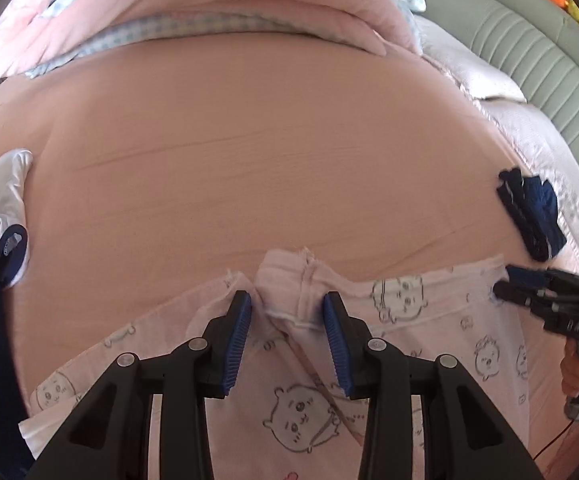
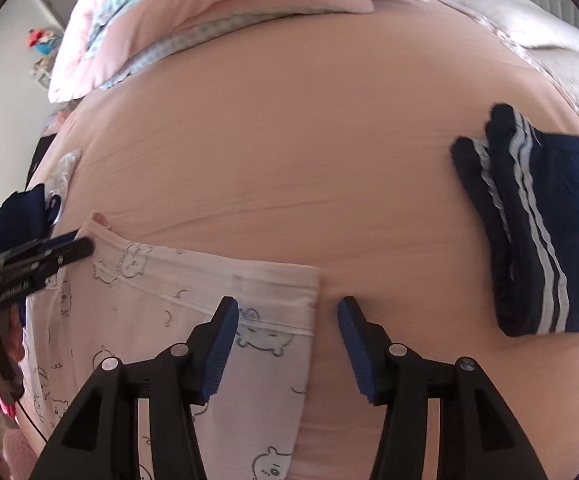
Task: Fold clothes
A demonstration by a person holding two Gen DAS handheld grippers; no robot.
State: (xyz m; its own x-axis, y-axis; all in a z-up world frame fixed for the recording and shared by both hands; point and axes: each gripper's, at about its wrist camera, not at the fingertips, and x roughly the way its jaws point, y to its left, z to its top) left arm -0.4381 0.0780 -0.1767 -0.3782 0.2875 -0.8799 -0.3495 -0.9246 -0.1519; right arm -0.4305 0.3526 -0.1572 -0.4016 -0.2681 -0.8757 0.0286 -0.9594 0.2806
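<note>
A pale pink printed garment (image 1: 369, 344) lies flat on a peach bedsheet (image 1: 249, 140), at six o'clock in both views. The left gripper (image 1: 287, 312) straddles a bunched fold with its jaws narrowly parted and not pressing. The right gripper (image 2: 287, 316) stands open over the garment's corner. Smoothing before the next fold would likely help. Folded navy shorts (image 2: 529, 232) rest at three o'clock, and a quilt (image 1: 209, 12) is heaped at twelve.
</note>
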